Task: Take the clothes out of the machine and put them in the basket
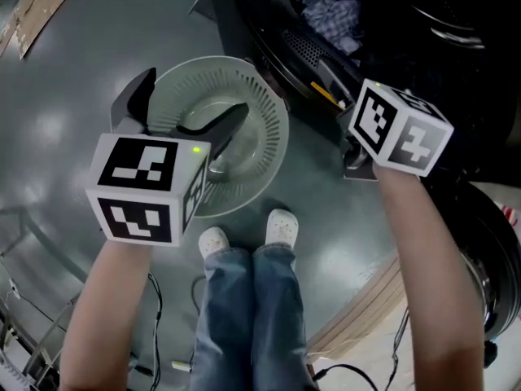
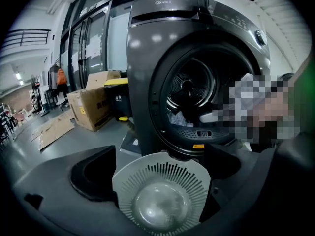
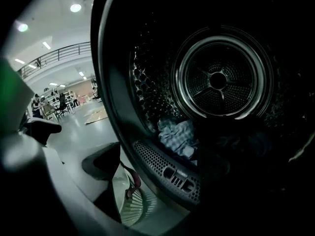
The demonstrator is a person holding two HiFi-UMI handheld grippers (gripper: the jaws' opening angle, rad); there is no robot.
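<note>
A dark front-loading machine (image 2: 147, 63) stands with its round opening uncovered. Light checked clothes (image 3: 177, 135) lie at the drum's bottom front, also seen as clothes (image 1: 330, 15) from the head view and clothes (image 2: 178, 118) from the left gripper view. A pale round slotted basket (image 1: 264, 116) sits empty on the floor before the machine. My left gripper (image 1: 187, 104) hangs over the basket (image 2: 162, 181), open with nothing between its fingers. My right gripper (image 3: 177, 181) faces the drum at the opening's lower rim, open and empty; its far finger is lost in the dark. Its marker cube (image 1: 399, 125) sits beside the opening.
The person's white shoes (image 1: 248, 235) stand just behind the basket. Cardboard boxes (image 2: 93, 104) sit left of the machine, and flattened cardboard (image 1: 41, 6) lies on the grey floor. Cables (image 1: 155, 324) run along the floor near the legs. A pale board (image 1: 358, 316) lies at the right.
</note>
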